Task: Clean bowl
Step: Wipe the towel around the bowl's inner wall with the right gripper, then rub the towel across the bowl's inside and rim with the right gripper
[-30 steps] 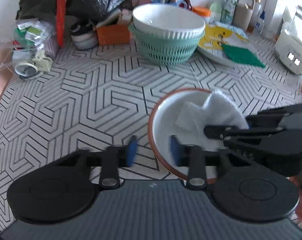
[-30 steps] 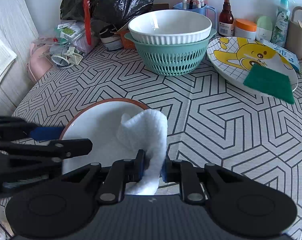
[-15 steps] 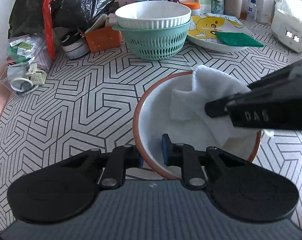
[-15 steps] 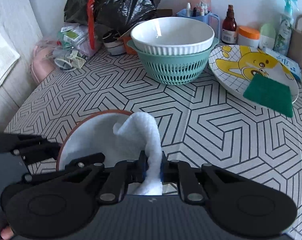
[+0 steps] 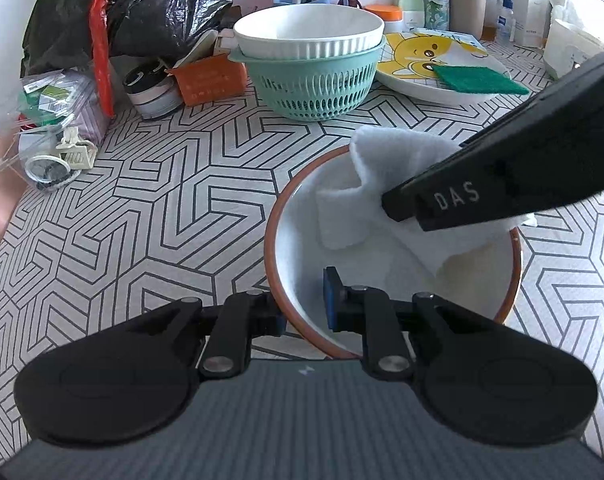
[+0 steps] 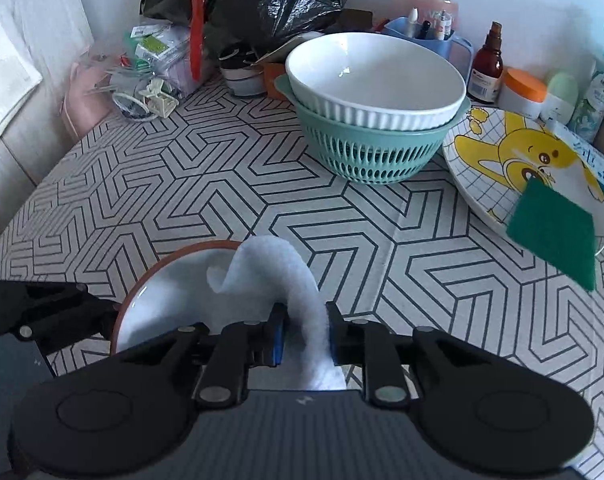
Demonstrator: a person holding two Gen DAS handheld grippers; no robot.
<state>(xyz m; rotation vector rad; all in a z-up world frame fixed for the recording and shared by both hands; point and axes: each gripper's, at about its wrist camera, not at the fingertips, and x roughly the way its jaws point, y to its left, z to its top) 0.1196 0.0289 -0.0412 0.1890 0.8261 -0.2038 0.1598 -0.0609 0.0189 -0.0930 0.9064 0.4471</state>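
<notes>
A white bowl with a brown rim (image 5: 382, 280) sits on the patterned tablecloth; it also shows in the right wrist view (image 6: 169, 296). My left gripper (image 5: 304, 314) is shut on the bowl's near rim, one finger outside and one inside. My right gripper (image 6: 304, 338) is shut on a white cloth (image 6: 289, 280) and holds it over the bowl. In the left wrist view the right gripper (image 5: 398, 210) comes in from the right, and the cloth (image 5: 378, 184) hangs into the bowl and drapes over its far right rim.
A white ribbed bowl (image 6: 376, 80) rests in a teal colander (image 6: 374, 152) at the back. A cartoon plate (image 6: 518, 160) with a green scouring pad (image 6: 554, 232) lies at the right. A black bag (image 5: 133, 8), bottles and small clutter line the back edge.
My left gripper closed on the bowl's rim. My right gripper lifted and moved the cloth toward the bowl's far right side.
</notes>
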